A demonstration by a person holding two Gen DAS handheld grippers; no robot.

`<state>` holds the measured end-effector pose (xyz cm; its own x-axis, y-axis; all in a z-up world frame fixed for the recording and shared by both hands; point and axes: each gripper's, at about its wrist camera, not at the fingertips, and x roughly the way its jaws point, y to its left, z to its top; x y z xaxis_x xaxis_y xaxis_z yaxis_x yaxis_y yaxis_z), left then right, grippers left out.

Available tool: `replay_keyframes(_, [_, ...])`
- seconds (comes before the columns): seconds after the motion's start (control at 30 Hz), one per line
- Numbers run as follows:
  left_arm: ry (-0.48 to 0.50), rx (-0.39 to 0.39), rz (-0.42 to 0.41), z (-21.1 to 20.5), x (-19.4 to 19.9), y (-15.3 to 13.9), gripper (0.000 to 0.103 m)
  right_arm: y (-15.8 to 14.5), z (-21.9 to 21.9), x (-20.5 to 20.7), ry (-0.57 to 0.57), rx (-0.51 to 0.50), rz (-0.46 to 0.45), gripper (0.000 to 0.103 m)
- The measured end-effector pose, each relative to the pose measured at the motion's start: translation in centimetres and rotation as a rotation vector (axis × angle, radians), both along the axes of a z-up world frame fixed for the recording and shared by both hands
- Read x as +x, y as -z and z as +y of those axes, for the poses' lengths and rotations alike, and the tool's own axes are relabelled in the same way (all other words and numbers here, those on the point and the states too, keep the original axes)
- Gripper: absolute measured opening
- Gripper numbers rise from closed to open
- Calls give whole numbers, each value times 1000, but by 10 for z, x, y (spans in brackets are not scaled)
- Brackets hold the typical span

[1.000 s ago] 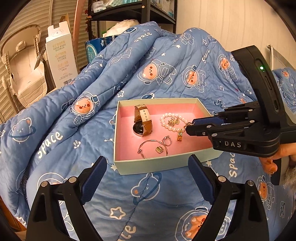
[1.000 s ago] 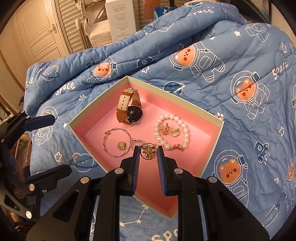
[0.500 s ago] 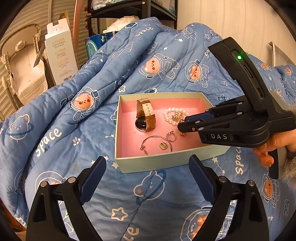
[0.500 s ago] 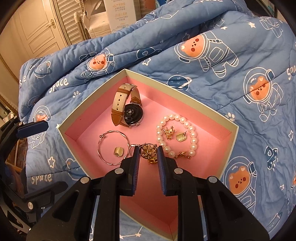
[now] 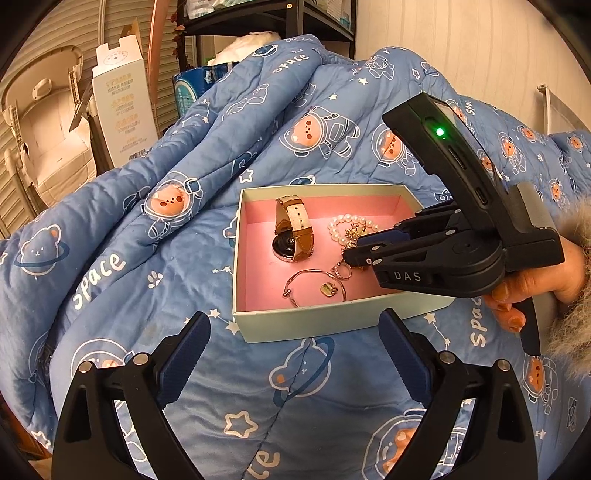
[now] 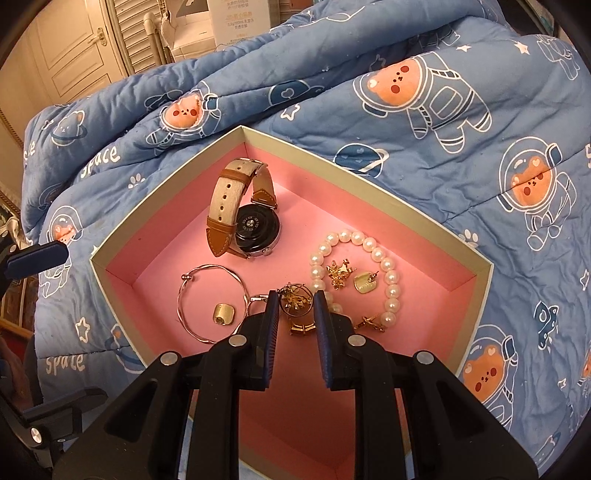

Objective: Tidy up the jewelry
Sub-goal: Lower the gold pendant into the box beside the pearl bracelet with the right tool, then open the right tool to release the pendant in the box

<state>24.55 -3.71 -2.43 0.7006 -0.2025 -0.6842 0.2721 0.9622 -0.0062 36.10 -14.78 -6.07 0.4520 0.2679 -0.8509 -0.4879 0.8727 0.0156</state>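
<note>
A pink-lined box (image 5: 332,321) (image 6: 369,177) sits on the blue quilt. In it lie a brown-strap watch (image 5: 293,236) (image 6: 240,221), a pearl bracelet (image 5: 347,225) (image 6: 373,254), a thin bangle (image 5: 314,288) (image 6: 210,299) and small gold pieces (image 6: 223,314). My right gripper (image 6: 295,306) (image 5: 349,258) is low inside the box, shut on a gold keyring charm (image 6: 295,301), whose ring (image 5: 341,271) hangs at the fingertips. My left gripper (image 5: 295,347) is open and empty, in front of the box's near wall.
The blue space-print quilt (image 5: 184,258) rises in folds behind the box. A white carton (image 5: 122,110), a beige seat (image 5: 48,129) and a dark shelf (image 5: 266,22) stand beyond it. A door and louvred panels (image 6: 74,48) show in the right wrist view.
My right gripper has moved down and forward into the box with the gold charm, which now sits near the box floor by the bangle. The left gripper has stayed open.
</note>
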Motion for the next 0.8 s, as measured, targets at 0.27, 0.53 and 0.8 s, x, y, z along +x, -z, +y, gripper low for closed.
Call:
replay_keyframes(0.27, [0,3,1,-1,-1,0,91,-7,-3,-8,8,16,-32,45])
replay_keyframes(0.53, [-3,3,2,-1,-2,1,91,-17,-14,-23,22,48,-64,53])
replay_keyframes(0.8, [-9,-1,-4,0,-6,2,92,-29,-24,-41,68,94,-116,62])
